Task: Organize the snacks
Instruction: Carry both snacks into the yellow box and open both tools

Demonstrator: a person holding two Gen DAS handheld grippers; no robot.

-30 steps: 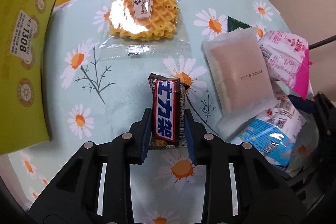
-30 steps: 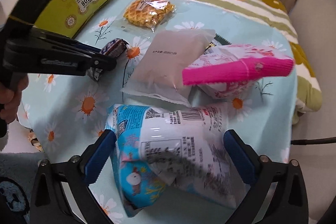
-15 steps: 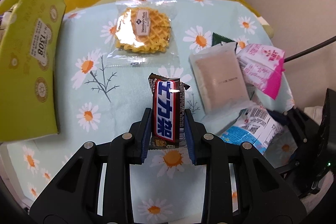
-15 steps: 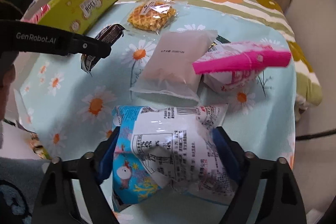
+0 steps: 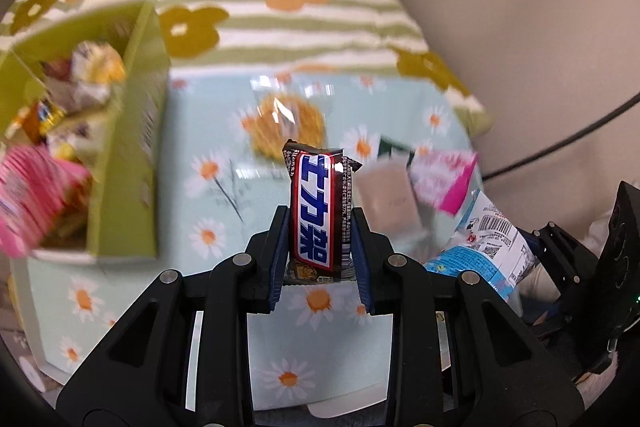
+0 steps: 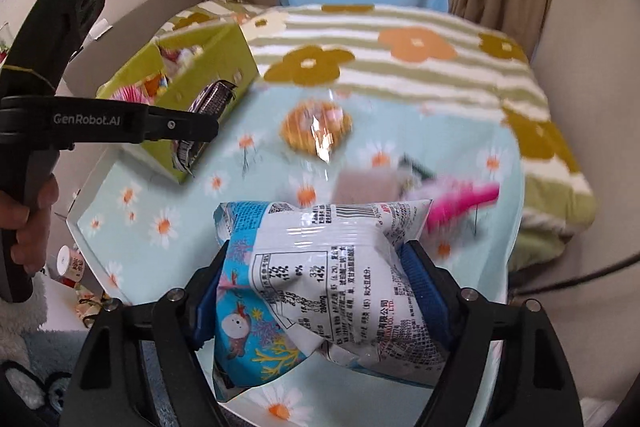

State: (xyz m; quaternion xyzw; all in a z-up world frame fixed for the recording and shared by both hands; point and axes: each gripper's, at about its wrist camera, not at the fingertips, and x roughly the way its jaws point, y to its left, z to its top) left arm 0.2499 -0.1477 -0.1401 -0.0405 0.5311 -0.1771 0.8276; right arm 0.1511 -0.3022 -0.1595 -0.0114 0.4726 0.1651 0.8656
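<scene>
The left gripper (image 5: 320,247) pinches a chocolate bar (image 5: 319,211) between its blue pads, the bar standing upright and lifted clear of the table (image 5: 224,211). From the right wrist view the same bar (image 6: 208,107) hangs in front of the green box (image 6: 192,83), which sits at the table's far left corner with wrapped snacks inside. The right gripper (image 6: 320,291) squeezes a blue-and-white snack bag (image 6: 316,283) at its sides, held above the near edge. On the daisy-print cloth lie a wrapped waffle (image 6: 316,127) toward the far edge, a pale flat packet (image 6: 366,187) and a pink packet (image 6: 460,201) nearer the right edge; blur makes their contact hard to judge.
</scene>
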